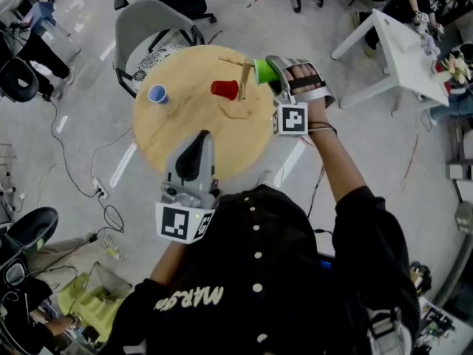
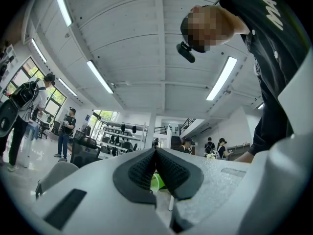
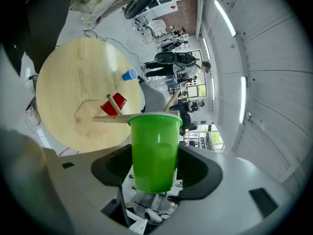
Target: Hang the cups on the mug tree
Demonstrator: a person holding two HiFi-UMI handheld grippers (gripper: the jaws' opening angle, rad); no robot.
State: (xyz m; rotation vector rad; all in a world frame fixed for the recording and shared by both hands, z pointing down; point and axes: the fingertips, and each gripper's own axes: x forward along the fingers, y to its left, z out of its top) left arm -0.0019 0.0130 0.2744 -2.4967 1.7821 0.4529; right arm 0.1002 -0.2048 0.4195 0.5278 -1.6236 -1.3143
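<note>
We held the green cup (image 3: 154, 151) sideways in our right gripper (image 1: 272, 74), with its pads clamped on the cup's sides and the rim right at a peg of the mug tree (image 1: 244, 80). 1 red cup (image 1: 225, 89) hung on the tree, and 1 blue cup (image 1: 157, 94) stood apart on the counter (image 1: 185, 132). Our left gripper (image 1: 196, 154) was closed and empty.

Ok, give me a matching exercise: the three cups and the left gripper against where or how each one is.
1 green cup
2 red cup
3 blue cup
4 left gripper

A standing alone on the table
B jaws together, empty
C in the right gripper
D at the mug tree, ungripped

Pairs: 1-C, 2-D, 3-A, 4-B
</note>
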